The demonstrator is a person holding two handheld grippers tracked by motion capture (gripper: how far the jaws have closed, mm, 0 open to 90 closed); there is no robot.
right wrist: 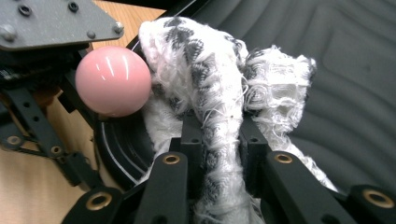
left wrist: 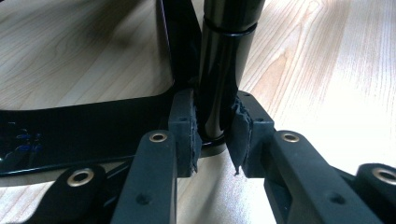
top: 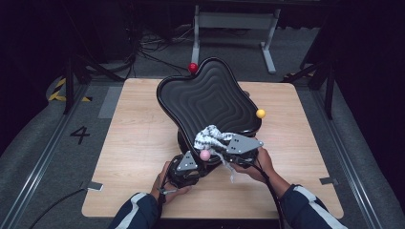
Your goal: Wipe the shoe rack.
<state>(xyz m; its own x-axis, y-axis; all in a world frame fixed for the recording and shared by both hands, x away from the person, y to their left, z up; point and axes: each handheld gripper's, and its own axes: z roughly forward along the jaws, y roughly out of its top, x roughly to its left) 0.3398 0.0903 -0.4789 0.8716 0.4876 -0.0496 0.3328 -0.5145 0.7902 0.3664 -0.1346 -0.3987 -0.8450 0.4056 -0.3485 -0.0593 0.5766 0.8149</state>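
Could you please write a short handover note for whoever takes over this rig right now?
Left gripper: shut on the black post under the tray, holding it steady near the base.
Right gripper: shut on the white and grey cloth, which is bunched on the tray's near rim beside the pink ball.
Black ridged tray: tilted on its stand, mid-table; red ball at its far edge, yellow ball at its right edge.
Done: stand braced, cloth gripped and on the tray.
Left: apparently wiping the ridged surface; how much is already wiped cannot be judged.

A black "4" marks the grey floor (top: 57, 143).
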